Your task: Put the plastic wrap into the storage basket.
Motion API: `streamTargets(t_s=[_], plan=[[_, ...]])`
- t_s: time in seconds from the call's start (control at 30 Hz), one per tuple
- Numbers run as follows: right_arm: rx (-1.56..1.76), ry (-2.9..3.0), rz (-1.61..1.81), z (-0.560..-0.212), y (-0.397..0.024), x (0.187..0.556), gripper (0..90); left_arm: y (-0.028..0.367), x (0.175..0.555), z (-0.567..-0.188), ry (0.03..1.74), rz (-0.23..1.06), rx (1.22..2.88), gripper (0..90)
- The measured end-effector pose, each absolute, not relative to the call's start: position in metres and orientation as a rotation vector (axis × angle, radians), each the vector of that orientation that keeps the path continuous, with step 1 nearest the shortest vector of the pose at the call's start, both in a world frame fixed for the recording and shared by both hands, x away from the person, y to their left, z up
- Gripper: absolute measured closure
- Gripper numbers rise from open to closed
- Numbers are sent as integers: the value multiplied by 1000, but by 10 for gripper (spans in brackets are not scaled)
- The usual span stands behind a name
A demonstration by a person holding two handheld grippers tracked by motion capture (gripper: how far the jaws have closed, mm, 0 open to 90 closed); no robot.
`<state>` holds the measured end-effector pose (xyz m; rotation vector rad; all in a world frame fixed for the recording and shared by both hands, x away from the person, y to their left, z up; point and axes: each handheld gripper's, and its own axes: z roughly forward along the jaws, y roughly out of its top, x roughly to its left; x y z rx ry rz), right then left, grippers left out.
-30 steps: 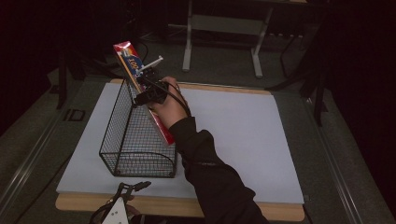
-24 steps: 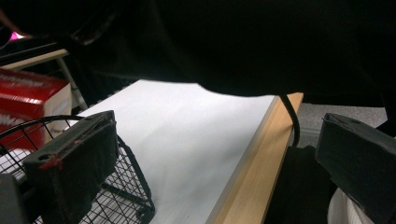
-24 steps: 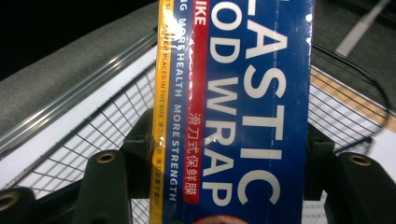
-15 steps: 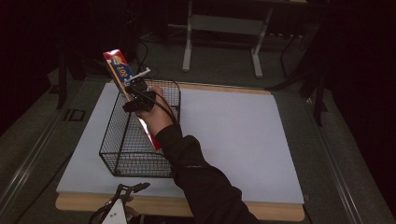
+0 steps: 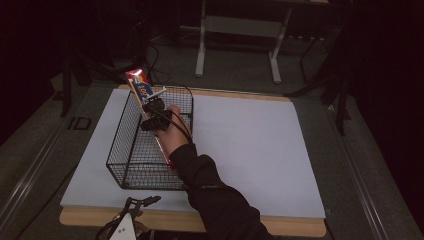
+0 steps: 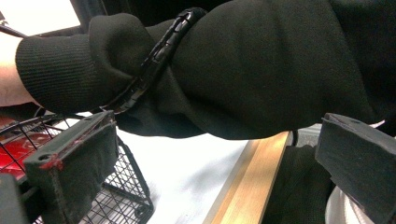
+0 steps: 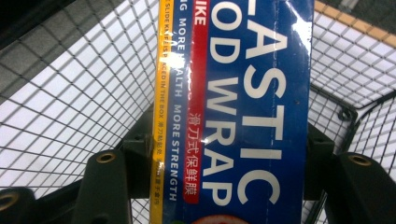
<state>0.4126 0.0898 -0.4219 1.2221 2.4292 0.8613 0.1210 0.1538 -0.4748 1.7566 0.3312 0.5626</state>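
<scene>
Gripping a long, narrow box of plastic wrap (image 5: pixel 141 89), the right tongs (image 5: pixel 154 111) are clenched across its width, one pad on each long edge, as the right gripper view shows. Box (image 7: pixel 243 112) face is blue with big white letters reading "PLASTIC FOOD WRAP" in part, a red strip with white lettering beside that, then a yellow band of small print along one edge. Top end, seen from the high view, is red with a colourful patch below it; a red edge of the box also shows lower down, past the hand (image 5: pixel 172 132).

Long axis runs steeply tilted, not upright: upper end leans up toward the far left, standing above the far rim of the wire basket (image 5: pixel 131 170); lower end slants down toward the near right, inside the basket, behind the hand and sleeve (image 5: pixel 215 195). Whether the lower end touches the basket floor cannot be told.

Basket is black wire mesh, rectangular, sitting on the left part of the white-topped table (image 5: pixel 250 145), its long side running near to far.

Left tongs (image 6: pixel 205 168) sit released, jaws wide apart with nothing between them, low at the near edge of the table, just beside the basket's near corner (image 6: pixel 135 205), under the dark sleeve (image 6: pixel 261 70).
</scene>
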Motion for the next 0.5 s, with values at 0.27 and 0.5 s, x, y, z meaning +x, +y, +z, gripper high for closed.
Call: streamTargets(t_s=[0.27,0.5], plan=[[1252,2433,815,-429,87,412,390,153,121,-475,327,562,1759,0],[1274,2448,810,-436,84,411,389,154,121,-475,326,561,1758,0]])
